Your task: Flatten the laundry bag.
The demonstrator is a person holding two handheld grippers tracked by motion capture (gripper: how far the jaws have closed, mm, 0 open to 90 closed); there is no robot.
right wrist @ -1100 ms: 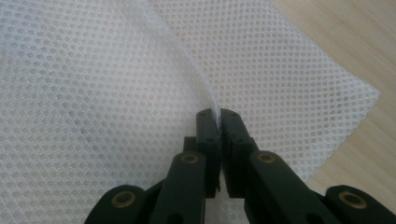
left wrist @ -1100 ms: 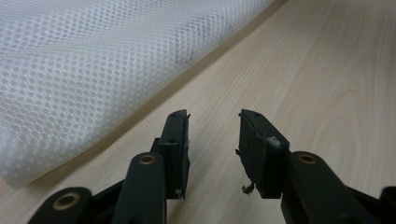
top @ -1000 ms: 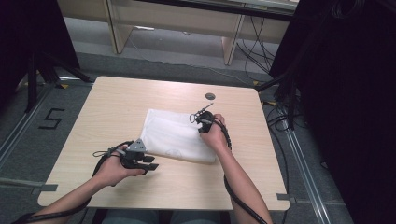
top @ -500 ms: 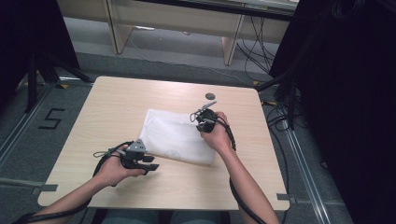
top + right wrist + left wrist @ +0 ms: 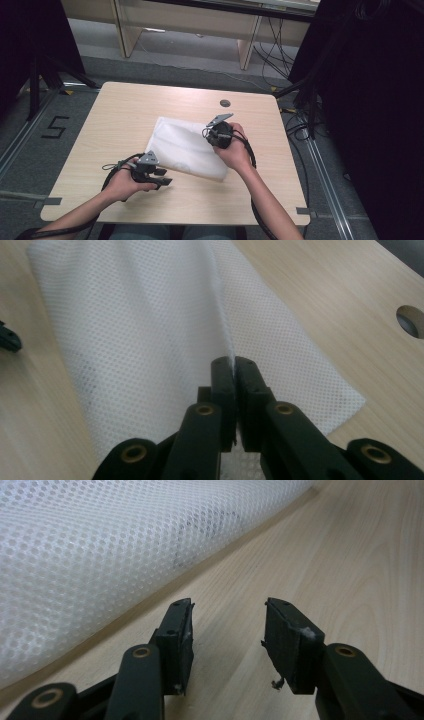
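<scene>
Nearest the person, the left gripper (image 5: 161,176) lies low over bare wood, its 2 jaws apart with nothing between them, just beside the near long edge of the white mesh cloth (image 5: 181,146). That cloth lies at the middle of the desk (image 5: 120,112). Farther in, the right gripper (image 5: 233,365) is clamped on a raised fold of the cloth. Beyond, open wood runs to a round hole (image 5: 225,103) near the far edge.

A light wooden table (image 5: 125,115) carries a white mesh cloth (image 5: 180,145).
</scene>
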